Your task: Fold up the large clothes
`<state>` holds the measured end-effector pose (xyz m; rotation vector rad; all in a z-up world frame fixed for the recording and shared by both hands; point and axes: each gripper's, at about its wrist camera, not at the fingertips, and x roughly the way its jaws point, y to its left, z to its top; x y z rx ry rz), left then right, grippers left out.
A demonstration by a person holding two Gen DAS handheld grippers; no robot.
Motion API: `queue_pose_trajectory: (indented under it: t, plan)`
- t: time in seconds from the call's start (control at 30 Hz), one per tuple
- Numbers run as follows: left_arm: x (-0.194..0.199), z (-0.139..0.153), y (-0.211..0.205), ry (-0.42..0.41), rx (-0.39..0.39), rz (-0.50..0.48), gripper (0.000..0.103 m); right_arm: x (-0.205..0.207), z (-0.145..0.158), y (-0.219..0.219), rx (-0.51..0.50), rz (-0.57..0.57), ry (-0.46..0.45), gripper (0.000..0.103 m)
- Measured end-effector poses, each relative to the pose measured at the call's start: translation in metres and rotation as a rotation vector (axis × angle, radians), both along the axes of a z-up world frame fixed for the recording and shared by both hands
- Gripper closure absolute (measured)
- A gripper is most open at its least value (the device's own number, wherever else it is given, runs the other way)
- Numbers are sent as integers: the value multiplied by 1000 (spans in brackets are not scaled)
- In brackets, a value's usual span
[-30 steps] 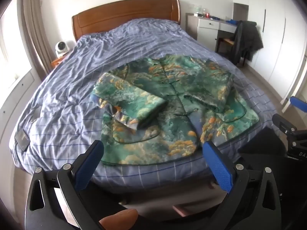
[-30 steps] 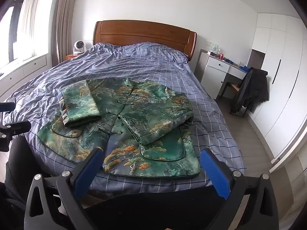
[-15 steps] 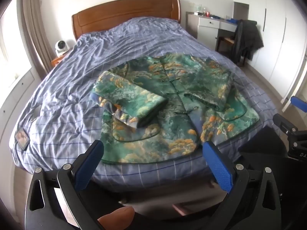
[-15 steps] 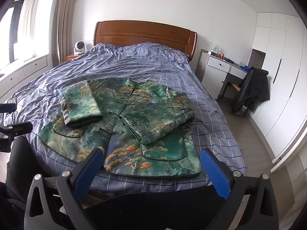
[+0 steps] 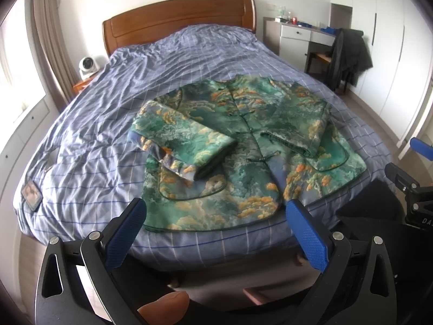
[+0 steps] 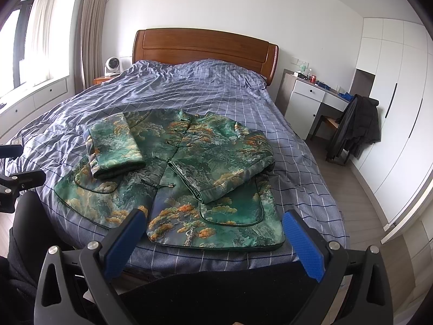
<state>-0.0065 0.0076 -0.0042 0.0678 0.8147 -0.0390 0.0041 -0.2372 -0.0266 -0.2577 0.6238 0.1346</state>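
The green patterned jacket (image 5: 243,146) is lying face up near the foot of the bed (image 5: 167,62), directly ahead of both claws, its hem closest to them and its collar pointing away toward the headboard (image 6: 205,48). Both sleeves are already lying crosswise over the chest, probably so the body forms a tidy rectangle that can be folded up from the hem. The left sleeve (image 5: 184,146) is resting ahead and slightly left of the left gripper (image 5: 216,235), its dark cuff opening facing the buttoned front; the right sleeve (image 6: 222,173) is sitting ahead of the right gripper (image 6: 213,241), angling down toward the centre closure. Each gripper is hovering short of the bed edge with its blue pads spread wide and nothing between them, touching no fabric. In the left view the hem corner is lying just beyond the left pad (image 5: 125,233), and in the right view the other hem corner is sitting just past the right pad (image 6: 303,243). Judging by that alignment, the claws are lining up one per corner, ready to pinch the hem and carry it toward the collar.
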Motion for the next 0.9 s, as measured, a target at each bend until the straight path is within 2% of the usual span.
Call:
queue_pose_trajectory:
  t: [0.9]
  plan:
    - [2,-4,1,5,1,3,0,-1,-6,3,1,4,7,0]
